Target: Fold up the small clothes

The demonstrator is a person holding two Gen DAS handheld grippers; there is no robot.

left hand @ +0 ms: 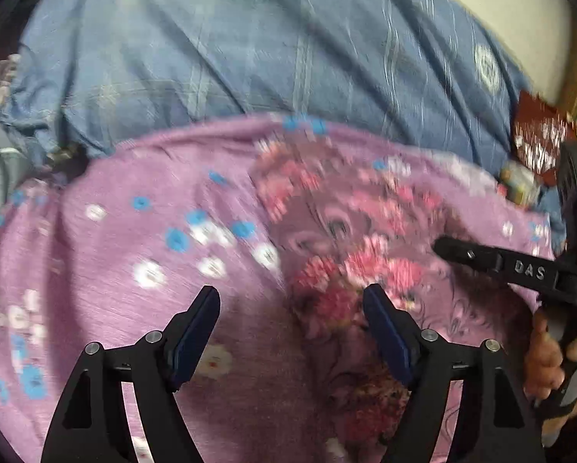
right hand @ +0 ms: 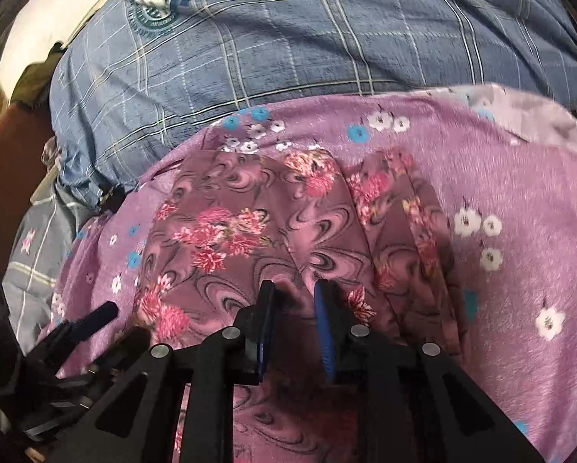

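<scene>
left gripper (left hand: 290, 308) jaws wide, empty | right gripper (right hand: 294, 305) jaws narrowed, grip unclear | we hover over floral garment (right hand: 250, 223) on purple blanket (right hand: 520, 200) to pinch fold edge

Blurred mauve floral-print garment (left hand: 327, 270) on lilac flowered fleece blanket (left hand: 115, 270), centre frame; black left gripper (left hand: 291, 301) spread wide, lower centre.

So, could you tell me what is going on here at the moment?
A person holding a gripper in each hand is folding a small mauve floral garment that lies on a purple flowered blanket, with a blue plaid quilt behind it. The right gripper has its fingers narrowly apart over the garment's near edge; whether it has pinched any cloth is hard to tell. The left gripper is wide open above the fabric, holding nothing.
</scene>
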